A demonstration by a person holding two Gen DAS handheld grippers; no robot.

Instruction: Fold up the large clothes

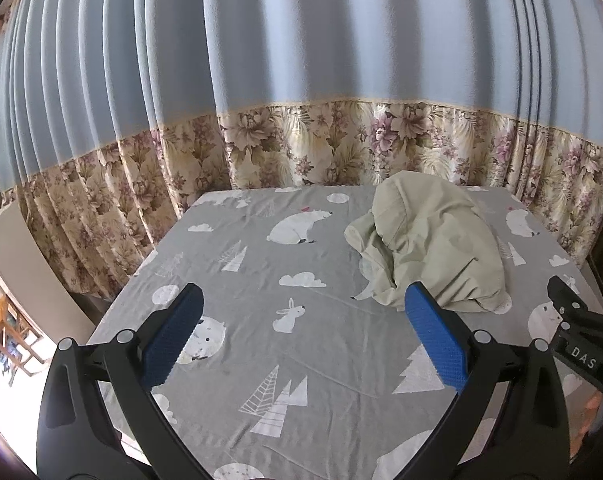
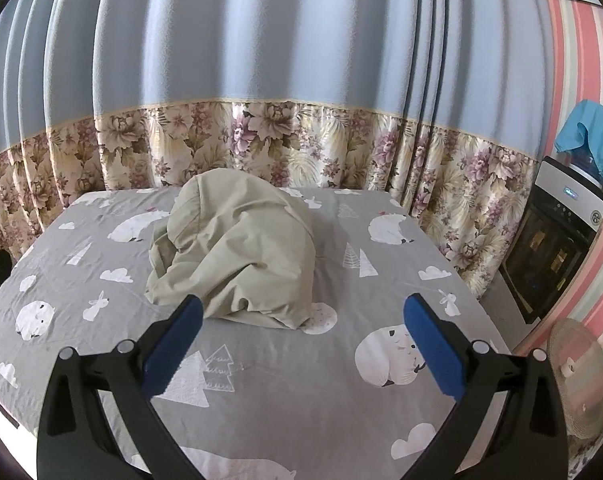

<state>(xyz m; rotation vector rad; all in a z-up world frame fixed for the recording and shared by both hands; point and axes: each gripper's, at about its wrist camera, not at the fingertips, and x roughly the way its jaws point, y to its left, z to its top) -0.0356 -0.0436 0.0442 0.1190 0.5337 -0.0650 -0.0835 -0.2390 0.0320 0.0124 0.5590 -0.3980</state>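
Pre-grasp stage: crumpled pale-green cotton garment (image 2: 237,256) lies at twelve o'clock (untouched); left gripper (image 1: 301,336) and right gripper (image 2: 303,338) gape wide, empty. Next: locate an edge.

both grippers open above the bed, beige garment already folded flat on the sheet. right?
Not quite. The beige garment is not folded flat: the right wrist view shows it as a crumpled heap on the sheet. The left gripper and right gripper are open above the bed.

Grey animal-print bedsheet (image 2: 285,392), blue floral-hemmed curtain (image 2: 261,60), water dispenser (image 2: 557,232), striped wall (image 2: 581,60)
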